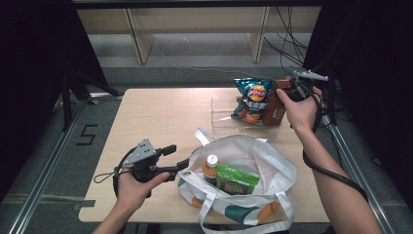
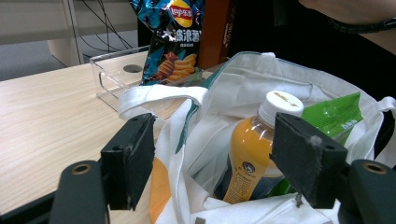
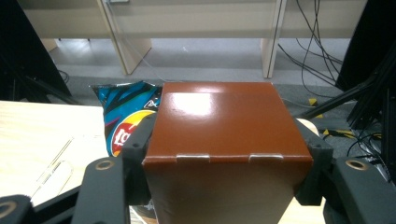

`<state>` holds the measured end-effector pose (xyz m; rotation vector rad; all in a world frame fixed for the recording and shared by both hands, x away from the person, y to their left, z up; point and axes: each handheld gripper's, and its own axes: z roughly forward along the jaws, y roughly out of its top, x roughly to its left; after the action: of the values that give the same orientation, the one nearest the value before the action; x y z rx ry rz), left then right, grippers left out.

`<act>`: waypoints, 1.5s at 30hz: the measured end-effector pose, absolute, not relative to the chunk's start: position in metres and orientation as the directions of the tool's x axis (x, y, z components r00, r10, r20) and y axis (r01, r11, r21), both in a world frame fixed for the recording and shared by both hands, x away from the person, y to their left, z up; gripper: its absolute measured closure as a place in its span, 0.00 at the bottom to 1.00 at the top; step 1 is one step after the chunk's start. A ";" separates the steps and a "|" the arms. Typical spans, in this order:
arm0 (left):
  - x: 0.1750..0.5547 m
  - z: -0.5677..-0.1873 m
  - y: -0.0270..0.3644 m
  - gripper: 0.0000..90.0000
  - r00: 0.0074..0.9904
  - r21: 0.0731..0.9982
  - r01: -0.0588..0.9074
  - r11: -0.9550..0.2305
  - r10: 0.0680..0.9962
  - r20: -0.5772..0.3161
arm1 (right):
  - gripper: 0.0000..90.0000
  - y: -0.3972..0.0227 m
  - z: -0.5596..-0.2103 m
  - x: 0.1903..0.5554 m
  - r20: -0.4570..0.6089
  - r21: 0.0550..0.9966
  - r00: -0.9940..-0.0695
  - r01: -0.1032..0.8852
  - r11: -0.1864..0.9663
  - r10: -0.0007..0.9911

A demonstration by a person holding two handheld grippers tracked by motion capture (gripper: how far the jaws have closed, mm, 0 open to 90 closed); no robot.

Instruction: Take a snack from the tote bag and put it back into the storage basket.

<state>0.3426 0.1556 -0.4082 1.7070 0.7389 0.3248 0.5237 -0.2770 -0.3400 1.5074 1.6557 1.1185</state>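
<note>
A brown box (image 1: 274, 109) stands in a clear tray (image 1: 221, 117) at the back right of the table, beside a blue chips bag (image 1: 251, 100). My right gripper (image 1: 281, 95) is shut on the brown box (image 3: 224, 121), with a pad on each side of it (image 3: 225, 142); the chips bag (image 3: 123, 116) leans just to its left. My left gripper (image 1: 176, 157) stands open at the left rim of a white tote bag (image 1: 272, 165). Through its jaws (image 2: 219, 156) I see an orange drink bottle (image 2: 252, 149) and a green packet (image 2: 334, 114) inside the bag.
The tote bag (image 2: 243, 79) lies at the table's front right, its handles spread towards the tray (image 2: 109, 74) and the front edge. Bare wood covers the table's left half (image 1: 146, 112). Cables and shelf legs are on the floor behind the table.
</note>
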 end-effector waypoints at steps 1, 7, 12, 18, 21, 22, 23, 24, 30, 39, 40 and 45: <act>0.342 -0.408 0.156 0.33 0.758 0.946 0.302 -0.119 0.631 -0.163 | 0.44 -0.277 -0.339 0.524 0.088 0.891 -0.154 0.454 -0.008 0.984; 0.342 -0.407 0.158 0.33 0.753 0.946 0.305 -0.109 0.636 -0.169 | 0.44 -0.275 -0.338 0.527 0.084 0.880 -0.170 0.474 0.007 0.982; 0.342 -0.408 0.156 0.33 0.758 0.946 0.304 -0.116 0.631 -0.166 | 0.44 -0.275 -0.351 0.533 0.095 0.853 -0.167 0.521 0.006 0.981; 0.343 -0.408 0.156 0.33 0.752 0.942 0.316 -0.109 0.634 -0.179 | 0.43 -0.275 -0.361 0.530 0.115 0.850 -0.139 0.527 -0.025 0.984; 0.343 -0.409 0.156 0.33 0.758 0.944 0.309 -0.118 0.630 -0.170 | 0.43 -0.276 -0.364 0.529 0.104 0.859 -0.151 0.512 -0.012 0.983; 0.343 -0.409 0.155 0.33 0.757 0.943 0.310 -0.117 0.631 -0.171 | 0.43 -0.276 -0.365 0.529 0.099 0.859 -0.148 0.512 -0.009 0.984; 0.343 -0.408 0.155 0.33 0.757 0.944 0.309 -0.116 0.630 -0.171 | 0.43 -0.276 -0.365 0.528 0.096 0.855 -0.151 0.518 -0.004 0.984; 0.343 -0.408 0.155 0.33 0.758 0.944 0.308 -0.116 0.629 -0.170 | 0.43 -0.275 -0.366 0.529 0.098 0.859 -0.155 0.513 -0.004 0.983; 0.343 -0.409 0.155 0.33 0.758 0.944 0.309 -0.117 0.629 -0.171 | 0.43 -0.277 -0.379 0.529 0.077 0.846 -0.183 0.533 0.033 0.980; 0.343 -0.409 0.157 0.33 0.757 0.944 0.307 -0.118 0.632 -0.167 | 0.38 -0.266 -0.381 0.525 0.076 0.839 -0.188 0.543 0.040 0.979; 0.343 -0.409 0.157 0.33 0.756 0.944 0.308 -0.118 0.633 -0.167 | 0.37 -0.266 -0.381 0.525 0.076 0.838 -0.192 0.544 0.041 0.979; 0.342 -0.408 0.156 0.33 0.751 0.943 0.316 -0.106 0.635 -0.180 | 0.33 -0.274 -0.382 0.522 0.052 0.850 -0.220 0.521 0.073 0.974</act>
<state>0.3420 0.1558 -0.4078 1.7055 0.7589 0.3192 0.5221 -0.2743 -0.3816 1.4828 1.8005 1.0546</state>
